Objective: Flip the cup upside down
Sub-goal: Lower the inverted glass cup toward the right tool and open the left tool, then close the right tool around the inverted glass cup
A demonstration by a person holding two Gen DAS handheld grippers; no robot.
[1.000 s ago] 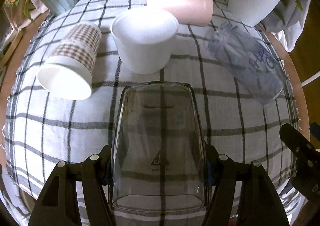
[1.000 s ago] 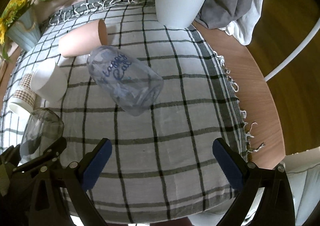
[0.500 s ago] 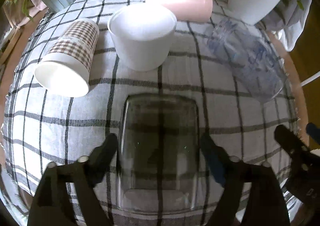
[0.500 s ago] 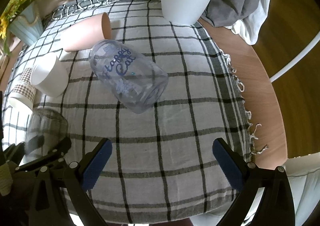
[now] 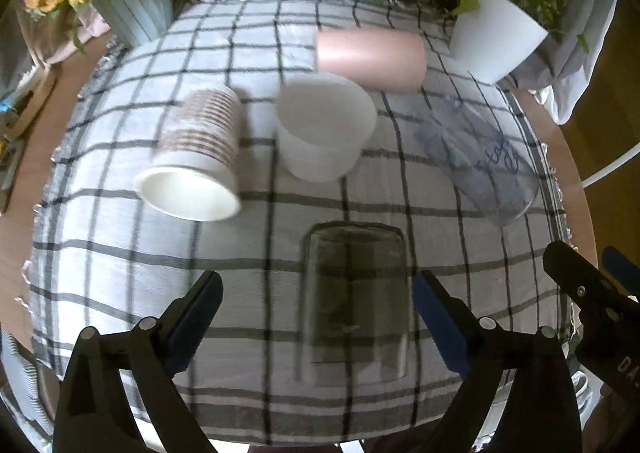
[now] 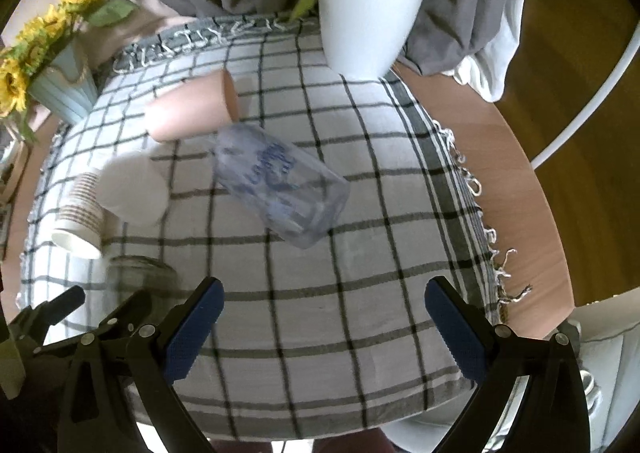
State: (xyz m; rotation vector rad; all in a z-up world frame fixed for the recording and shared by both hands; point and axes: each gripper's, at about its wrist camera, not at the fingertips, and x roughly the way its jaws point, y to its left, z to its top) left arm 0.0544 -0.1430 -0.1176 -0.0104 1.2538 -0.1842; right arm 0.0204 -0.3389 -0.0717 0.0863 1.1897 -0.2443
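The round wooden tabletop carries a grey-checked cloth that covers most of it, leaving a bare wooden crescent on the right tool's right side, where the cloth's fringed edge ends. Beyond both tools, at the far edge, a white plant pot stands to the right and a pale blue vase of sunflowers to the left.

Ahead of the right tool and slightly left, a clear printed jar lies on its side, with open checked cloth between it and the spread blue pads; nothing sits between that tool's jaws. Past the jar, a pink cup lies on its side, and just in front of it stands a white cup, upside down. Left of that, a brown-checked paper cup lies tipped, mouth towards the left tool.

The glass cup stands on the cloth between the left tool's fingers, base up and rim down. That tool is spread wide: a clear gap shows on the left side, while the right pad sits just beside the glass; whether it touches is blurred. The near cloth edge runs just under the tool. The right tool's black finger shows at the left tool's far right, well apart from the glass.
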